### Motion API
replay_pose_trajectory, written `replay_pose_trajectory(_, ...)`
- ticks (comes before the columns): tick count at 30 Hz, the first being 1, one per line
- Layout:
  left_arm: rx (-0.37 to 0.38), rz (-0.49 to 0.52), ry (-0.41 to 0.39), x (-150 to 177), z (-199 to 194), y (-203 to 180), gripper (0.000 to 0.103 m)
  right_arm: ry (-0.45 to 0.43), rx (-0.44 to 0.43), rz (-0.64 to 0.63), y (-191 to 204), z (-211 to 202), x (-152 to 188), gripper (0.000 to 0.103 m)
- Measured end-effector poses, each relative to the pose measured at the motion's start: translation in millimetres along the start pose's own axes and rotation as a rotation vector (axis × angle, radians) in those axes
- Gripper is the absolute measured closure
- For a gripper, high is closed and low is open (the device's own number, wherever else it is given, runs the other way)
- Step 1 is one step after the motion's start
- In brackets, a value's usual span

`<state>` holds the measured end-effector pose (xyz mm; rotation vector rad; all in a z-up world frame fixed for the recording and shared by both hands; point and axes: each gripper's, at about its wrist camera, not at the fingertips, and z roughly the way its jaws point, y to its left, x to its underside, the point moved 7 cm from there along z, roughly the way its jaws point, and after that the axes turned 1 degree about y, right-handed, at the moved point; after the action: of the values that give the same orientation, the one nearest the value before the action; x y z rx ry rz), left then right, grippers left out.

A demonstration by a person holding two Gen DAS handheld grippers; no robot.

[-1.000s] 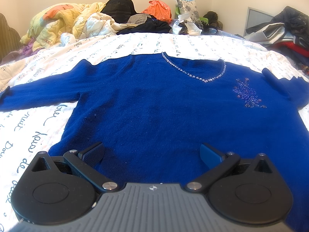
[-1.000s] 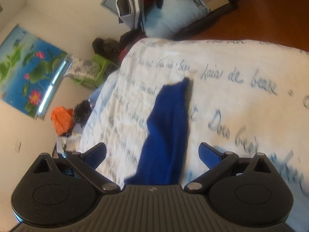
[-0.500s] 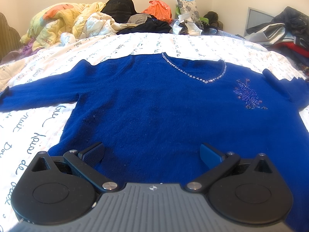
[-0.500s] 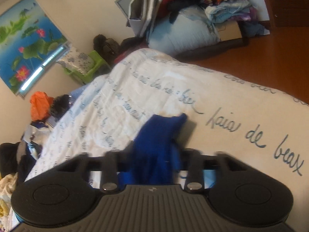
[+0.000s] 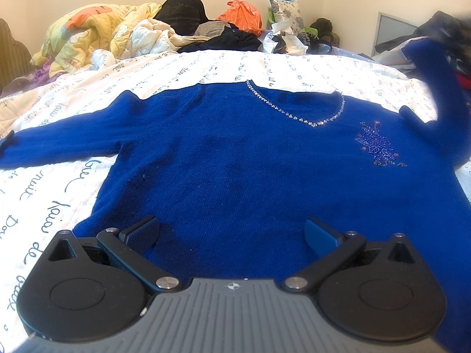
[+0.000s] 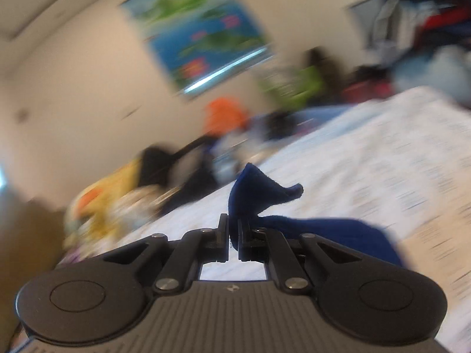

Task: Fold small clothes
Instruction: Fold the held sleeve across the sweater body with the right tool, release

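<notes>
Blue sweater (image 5: pixel 235 158) spread flat on the white bedspread (image 5: pixel 53 206) with cursive script, "de" legible at 9 o'clock. Left gripper (image 5: pixel 232 232) jaws wide over the hem, empty. Right gripper (image 6: pixel 233 235) just closed, pinching the sleeve cuff (image 6: pixel 256 197), lifted at 2 o'clock.

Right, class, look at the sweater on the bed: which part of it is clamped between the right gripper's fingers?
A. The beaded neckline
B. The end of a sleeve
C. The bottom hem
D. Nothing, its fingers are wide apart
B: in the right wrist view the right gripper is shut on the cuff end of the sleeve, and the left wrist view shows that sleeve lifted off the bed.
</notes>
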<state>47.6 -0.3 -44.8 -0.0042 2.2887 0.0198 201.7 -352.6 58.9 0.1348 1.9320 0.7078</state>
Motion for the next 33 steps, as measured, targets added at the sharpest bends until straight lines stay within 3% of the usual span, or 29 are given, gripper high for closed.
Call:
replay_pose_trajectory(1, 0.000, 0.001, 0.000, 0, 0, 0, 0.000, 0.050, -0.062, -0.033, 38, 11, 25, 0.093)
replay_pose_trajectory(3, 0.002, 0.002, 0.001, -1, 1, -1, 0.000, 0.193, -0.181, -0.120, 99, 34, 82, 0.060)
replay_pose_trajectory(4, 0.003, 0.004, 0.001, -1, 1, -1, 0.000, 0.277, -0.194, -0.167, 121, 43, 112, 0.030)
replay_pose_trajectory(5, 0.006, 0.006, 0.002, -1, 1, -1, 0.000, 0.316, -0.180, -0.196, 131, 46, 133, 0.026)
replay_pose_trajectory(8, 0.039, 0.011, 0.019, -4, -4, 3, 0.000, 0.292, -0.128, -0.249, 134, 33, 170, 0.026)
replay_pose_trajectory(13, 0.155, -0.123, -0.009, -41, -9, 17, 0.002, 0.257, 0.005, -0.213, 82, -5, 187, 0.026)
replay_pose_trajectory(14, 0.169, -0.146, 0.017, -54, 0, 17, 0.004, 0.245, 0.033, -0.215, 73, -8, 190, 0.026)
replay_pose_trajectory(16, 0.183, -0.184, 0.074, -74, 22, 16, 0.026, 0.239, 0.077, -0.187, 55, -8, 195, 0.026)
replay_pose_trajectory(18, 0.212, -0.206, 0.148, -89, 50, 11, 0.028, 0.229, 0.073, -0.151, 50, -7, 199, 0.026)
replay_pose_trajectory(20, 0.184, -0.195, 0.224, -92, 79, 4, 0.035, 0.216, 0.071, -0.163, 55, -5, 199, 0.026)
replay_pose_trajectory(21, 0.159, -0.165, 0.210, -95, 85, 0, 0.035, 0.228, 0.081, -0.164, 54, -3, 201, 0.026)
replay_pose_trajectory(22, 0.132, -0.122, 0.198, -98, 90, -6, 0.057, 0.229, 0.083, -0.173, 57, -1, 201, 0.026)
replay_pose_trajectory(23, 0.100, -0.072, 0.192, -100, 94, -13, 0.071, 0.228, 0.081, -0.177, 57, -1, 201, 0.025)
replay_pose_trajectory(24, 0.066, -0.018, 0.172, -104, 96, -18, 0.100, 0.229, 0.076, -0.174, 57, -1, 201, 0.025)
replay_pose_trajectory(28, 0.014, 0.066, 0.095, -127, 88, -22, 0.099, 0.224, 0.056, -0.144, 53, -2, 200, 0.024)
replay_pose_trajectory(31, -0.051, 0.104, -0.041, -154, 63, -2, 0.099, 0.223, 0.050, -0.135, 53, -2, 200, 0.024)
replay_pose_trajectory(33, -0.110, 0.119, -0.078, -169, 58, 18, 0.099, 0.224, 0.046, -0.135, 53, -1, 200, 0.023)
